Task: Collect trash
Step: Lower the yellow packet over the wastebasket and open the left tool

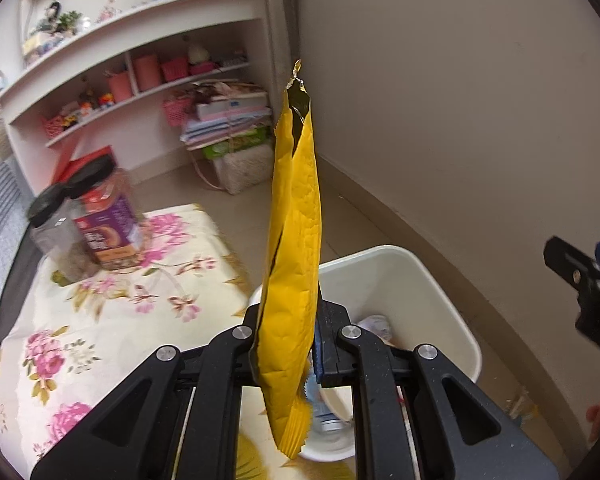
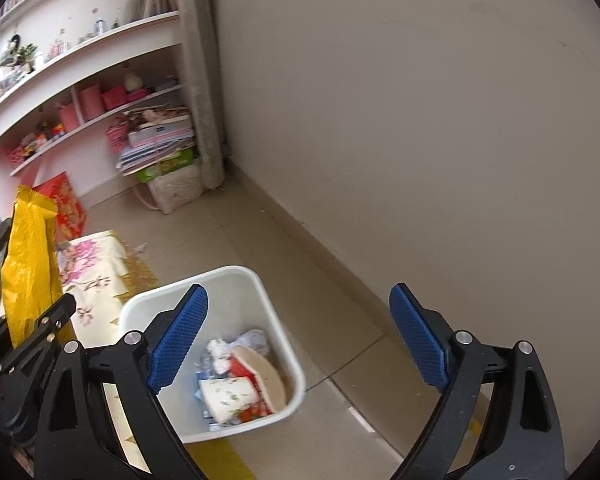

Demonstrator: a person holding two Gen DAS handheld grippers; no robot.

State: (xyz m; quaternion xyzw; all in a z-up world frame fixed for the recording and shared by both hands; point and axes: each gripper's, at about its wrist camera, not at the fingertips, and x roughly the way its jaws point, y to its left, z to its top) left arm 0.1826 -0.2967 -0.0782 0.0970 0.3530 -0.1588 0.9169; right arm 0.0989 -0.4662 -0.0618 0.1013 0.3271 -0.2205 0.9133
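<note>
Carrying a crinkled yellow foil snack wrapper (image 1: 294, 240) toward disposal, the left gripper (image 1: 286, 344) pinches it edge-on, torn mouth upward, jaws pressed against its lower part. Just beyond, right of the floral tablecloth (image 1: 112, 308), stands the white plastic square bin (image 1: 440, 300). From the right wrist view, the right gripper (image 2: 300, 340) hangs above that bin, its 2 ribbed blue pads (image 2: 178, 340) spread and empty. Next move, I judge: bring the wrapper over the rim and release.

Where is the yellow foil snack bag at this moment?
The yellow foil snack bag stands upright, clamped in the left hand-held gripper, beside the white plastic trash bin and the floral-cloth table; the right wrist view shows it far left.
</note>
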